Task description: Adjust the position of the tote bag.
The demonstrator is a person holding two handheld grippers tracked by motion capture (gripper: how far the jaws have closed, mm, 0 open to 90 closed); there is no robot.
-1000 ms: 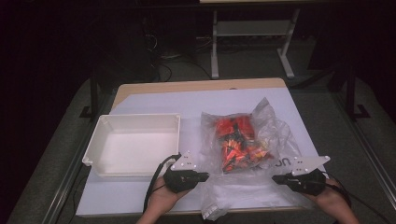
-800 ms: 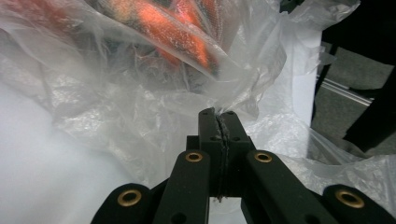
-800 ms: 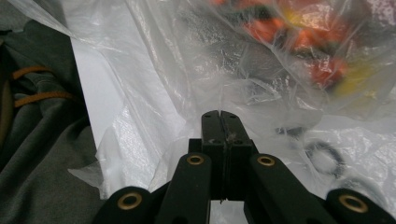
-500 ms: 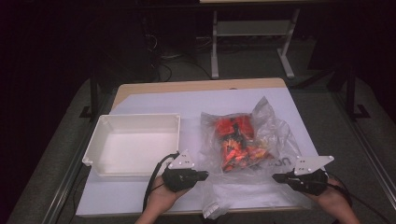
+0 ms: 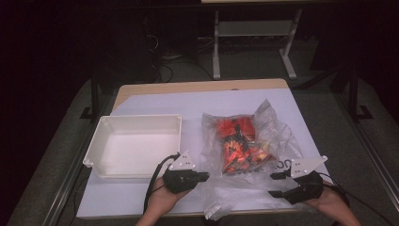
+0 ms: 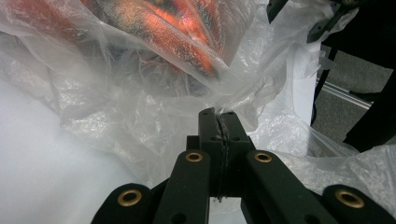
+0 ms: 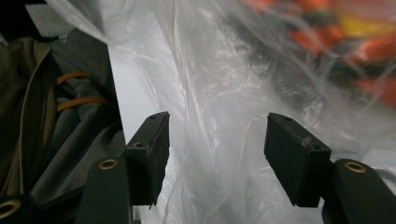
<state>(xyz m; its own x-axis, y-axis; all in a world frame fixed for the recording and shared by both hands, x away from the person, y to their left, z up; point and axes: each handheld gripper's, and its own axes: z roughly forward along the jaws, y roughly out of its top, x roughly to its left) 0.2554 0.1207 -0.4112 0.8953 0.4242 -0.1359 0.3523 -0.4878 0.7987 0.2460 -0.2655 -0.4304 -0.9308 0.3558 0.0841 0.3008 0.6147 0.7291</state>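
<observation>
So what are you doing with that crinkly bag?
A person is working on a clear plastic bag of orange and red pieces with a tool in each hand. The left tool is shut on the bag's near edge. The right tool has just been opening, with bag film between its jaws but not pinched. A white tray waits empty beside the bag.

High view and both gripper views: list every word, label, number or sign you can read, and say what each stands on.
"oo" or "on": dark printed characters on the clear plastic bag, at its near right edge by the right claw; the print is cut off and too blurred to read for sure.
White tray: no print to be seen.
Left gripper view and right gripper view: no legible text on the bag film.
</observation>
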